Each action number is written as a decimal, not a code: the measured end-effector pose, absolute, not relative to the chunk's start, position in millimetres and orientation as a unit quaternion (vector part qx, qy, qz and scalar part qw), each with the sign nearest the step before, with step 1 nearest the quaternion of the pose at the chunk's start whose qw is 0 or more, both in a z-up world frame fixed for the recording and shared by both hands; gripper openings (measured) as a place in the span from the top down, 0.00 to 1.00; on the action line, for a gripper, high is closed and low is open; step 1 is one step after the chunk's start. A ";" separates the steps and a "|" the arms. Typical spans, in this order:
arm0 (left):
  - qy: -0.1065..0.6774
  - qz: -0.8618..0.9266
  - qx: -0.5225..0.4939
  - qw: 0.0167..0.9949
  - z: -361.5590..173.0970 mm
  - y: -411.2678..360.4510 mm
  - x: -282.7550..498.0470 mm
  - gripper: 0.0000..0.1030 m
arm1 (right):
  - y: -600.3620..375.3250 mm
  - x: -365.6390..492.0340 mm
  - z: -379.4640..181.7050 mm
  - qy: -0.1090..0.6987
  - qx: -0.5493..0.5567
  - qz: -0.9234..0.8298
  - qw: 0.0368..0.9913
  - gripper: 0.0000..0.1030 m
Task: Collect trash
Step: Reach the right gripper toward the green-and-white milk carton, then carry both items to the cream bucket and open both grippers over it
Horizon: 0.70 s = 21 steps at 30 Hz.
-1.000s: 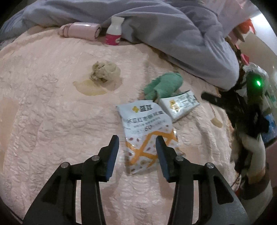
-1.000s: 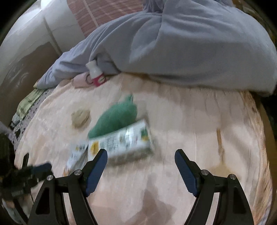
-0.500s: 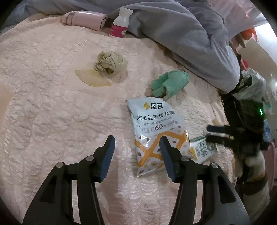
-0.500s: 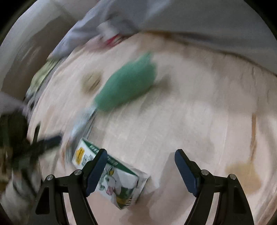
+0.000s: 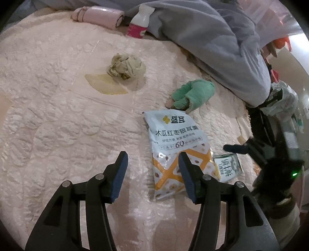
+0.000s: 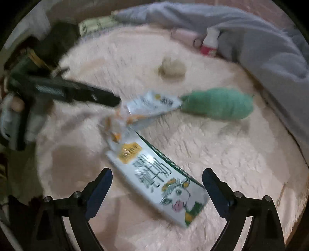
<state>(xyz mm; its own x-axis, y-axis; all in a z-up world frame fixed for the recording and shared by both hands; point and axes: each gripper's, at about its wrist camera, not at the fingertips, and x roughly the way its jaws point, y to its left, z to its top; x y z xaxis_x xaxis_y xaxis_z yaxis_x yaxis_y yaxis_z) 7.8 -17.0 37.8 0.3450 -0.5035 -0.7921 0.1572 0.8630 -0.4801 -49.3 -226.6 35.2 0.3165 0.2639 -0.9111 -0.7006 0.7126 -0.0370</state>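
A white and orange snack pouch point(image 5: 173, 142) lies flat on the pink bedspread point(image 5: 58, 115). My left gripper point(image 5: 152, 168) hovers open over the pouch's lower left part, and its right finger overlaps the pouch. A white and green drink carton point(image 6: 160, 179) lies on its side between the jaws of my right gripper point(image 6: 157, 171). Those jaws are opening and the pads stand clear of the carton. In the left wrist view the carton point(image 5: 228, 167) sits by the pouch's lower right, under the right gripper's fingers point(image 5: 237, 149). A crumpled paper ball point(image 5: 126, 66) lies further back.
A green cloth point(image 5: 195, 92) lies just beyond the pouch. A pink-labelled white bottle point(image 5: 138, 25) and a pink roll point(image 5: 98, 14) rest against a grey duvet point(image 5: 202, 38) at the back. The bed's edge runs close on the right, with clutter past it.
The right gripper rolled, swung over the carton and widened its jaws. The carton went from beside the green cloth to the pouch's lower end. The left jaws widened slightly.
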 end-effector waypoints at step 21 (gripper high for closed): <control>0.527 -0.229 -0.133 0.807 47.7 -79.8 -2.8 0.89 | -325.3 -88.2 38.9 0.499 -0.055 0.163 0.849 0.47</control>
<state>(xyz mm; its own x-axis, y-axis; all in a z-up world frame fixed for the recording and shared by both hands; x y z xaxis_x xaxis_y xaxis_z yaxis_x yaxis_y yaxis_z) -2.8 -79.8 47.7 0.3393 -0.5102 -0.7903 0.2290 0.8596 -0.4567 -88.2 -325.3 38.9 0.4487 0.2219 -0.8657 -0.3325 0.9406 0.0688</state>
